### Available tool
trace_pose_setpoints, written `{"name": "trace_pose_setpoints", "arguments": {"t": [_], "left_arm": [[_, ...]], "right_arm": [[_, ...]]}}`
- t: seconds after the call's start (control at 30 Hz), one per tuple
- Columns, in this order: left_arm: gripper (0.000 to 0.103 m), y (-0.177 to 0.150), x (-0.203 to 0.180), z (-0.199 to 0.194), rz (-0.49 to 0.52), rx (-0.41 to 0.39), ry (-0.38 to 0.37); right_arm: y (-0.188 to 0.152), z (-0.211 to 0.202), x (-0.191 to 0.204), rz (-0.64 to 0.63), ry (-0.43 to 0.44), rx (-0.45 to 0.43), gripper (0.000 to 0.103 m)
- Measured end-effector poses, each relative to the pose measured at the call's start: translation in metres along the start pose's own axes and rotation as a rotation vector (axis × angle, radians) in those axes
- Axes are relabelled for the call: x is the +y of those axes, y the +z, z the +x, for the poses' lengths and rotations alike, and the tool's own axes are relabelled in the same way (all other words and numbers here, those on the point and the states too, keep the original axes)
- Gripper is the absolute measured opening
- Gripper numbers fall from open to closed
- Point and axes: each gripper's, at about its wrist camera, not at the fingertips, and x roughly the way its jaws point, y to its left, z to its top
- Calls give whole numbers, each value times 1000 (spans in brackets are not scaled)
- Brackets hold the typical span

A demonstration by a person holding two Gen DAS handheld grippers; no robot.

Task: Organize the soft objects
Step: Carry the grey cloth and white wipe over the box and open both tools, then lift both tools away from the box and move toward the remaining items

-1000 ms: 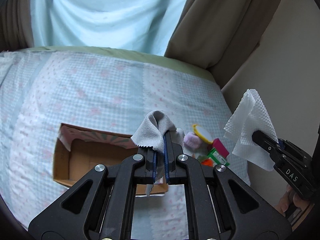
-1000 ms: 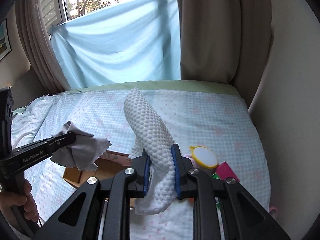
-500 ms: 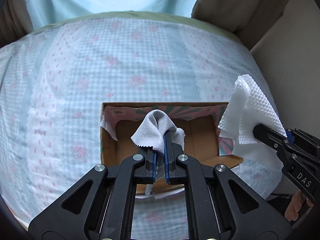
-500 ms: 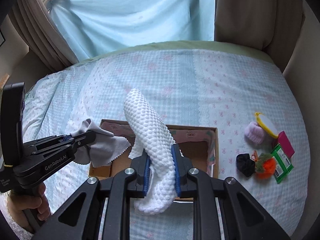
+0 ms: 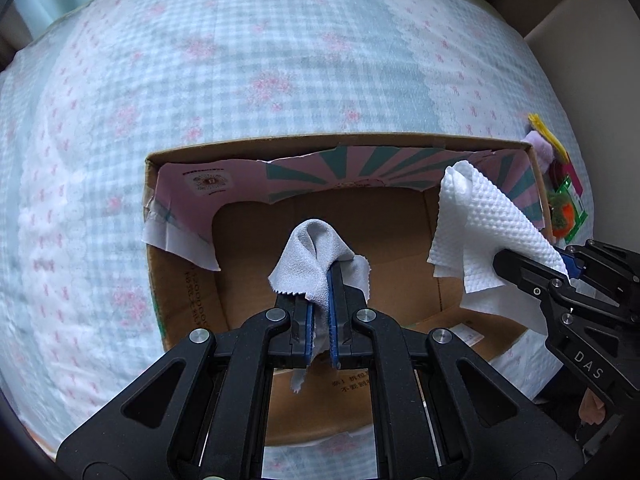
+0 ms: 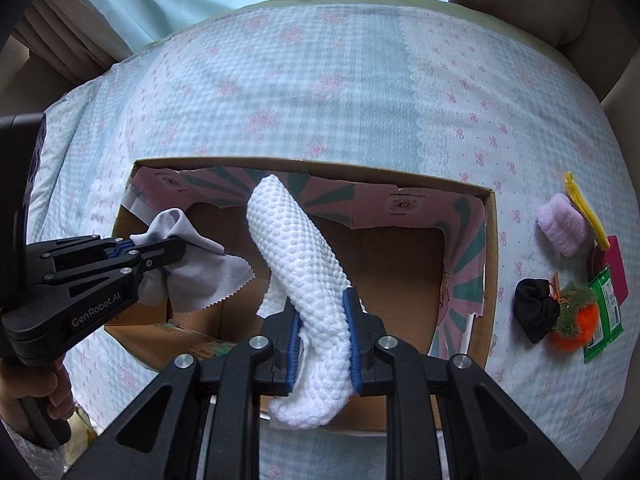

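Now left tongs (image 5: 319, 300) clamped on grey cloth (image 5: 310, 258), right tongs (image 6: 321, 334) clamped on white waffle towel (image 6: 298, 248). Both hang over the open cardboard box (image 6: 490, 240) on the bed (image 6: 360, 80); small soft items (image 6: 560, 230) lie right of it.

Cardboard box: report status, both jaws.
Left gripper clamped on grey cloth. Right gripper clamped on white textured cloth. Both above open cardboard box. Nothing blocking.
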Motion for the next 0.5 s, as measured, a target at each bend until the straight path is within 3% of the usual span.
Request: {"name": "trace_pose_setpoints", "arguments": {"t": [0.13,0.2,0.23,0.27,0.3,0.37,0.4,0.43,0.5], "left_arm": [[5,8,-3,8,24,21,29],[6,10,-4,9,24,18,59],[6,11,-3,10,23,13,67],[7,12,-3,10,20,8,59],[12,12,-3,10,17,5,48],[75,14,-3,13,17,11,51],[97,14,-4,14,17,3,44],[103,14,-4,16,20,10,38],[103,12,-5,18,16,4,37]], "right_arm": [[-2,12,2,-65,-33,34,19],[-5,17,2,-108,-43,32,46],[-7,18,1,-123,-35,22,95],[-9,20,1,-138,-21,23,103],[-10,23,1,-156,-4,36,103],[-16,27,2,-203,2,37,103],[-19,29,4,-234,-7,34,103],[-21,31,6,-261,-12,35,103],[-25,33,7,-284,-16,31,103]]}}
